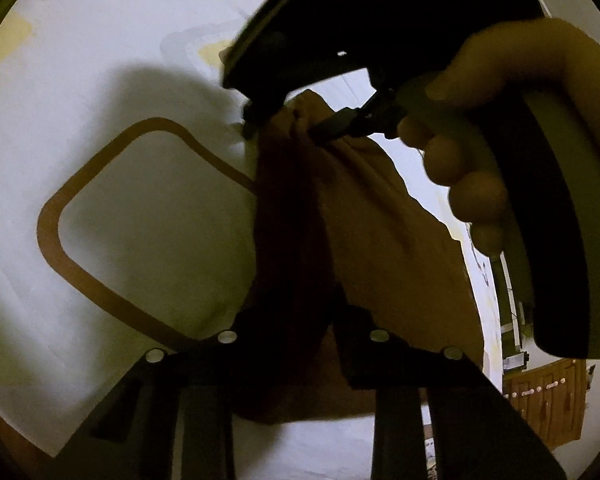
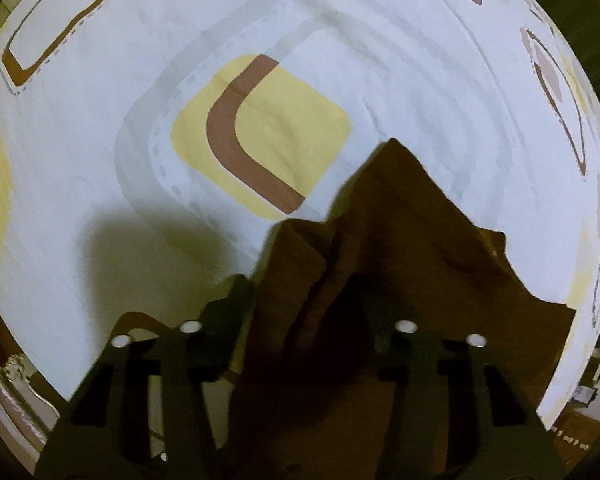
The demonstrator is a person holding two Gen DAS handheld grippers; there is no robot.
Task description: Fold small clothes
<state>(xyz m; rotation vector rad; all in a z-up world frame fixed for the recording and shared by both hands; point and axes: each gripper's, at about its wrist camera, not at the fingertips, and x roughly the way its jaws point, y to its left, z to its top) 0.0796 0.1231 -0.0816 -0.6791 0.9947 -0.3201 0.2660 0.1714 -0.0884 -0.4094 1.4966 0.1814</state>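
My left gripper (image 1: 296, 320) pinches the near edge of the brown cloth (image 1: 380, 232), which hangs taut above the patterned sheet (image 1: 140, 220). Farther right, my right gripper (image 1: 276, 124) clamps the cloth's far edge, tilted down, with my right hand (image 1: 500, 140) wrapped round its handle, fingers curled.

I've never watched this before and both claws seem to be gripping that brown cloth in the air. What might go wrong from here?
1. The right gripper pinches only a bunched edge of the brown garment, so it might slip free.
2. The cloth hangs creased between the left gripper and the right, so the fold may land crooked on the patterned sheet.
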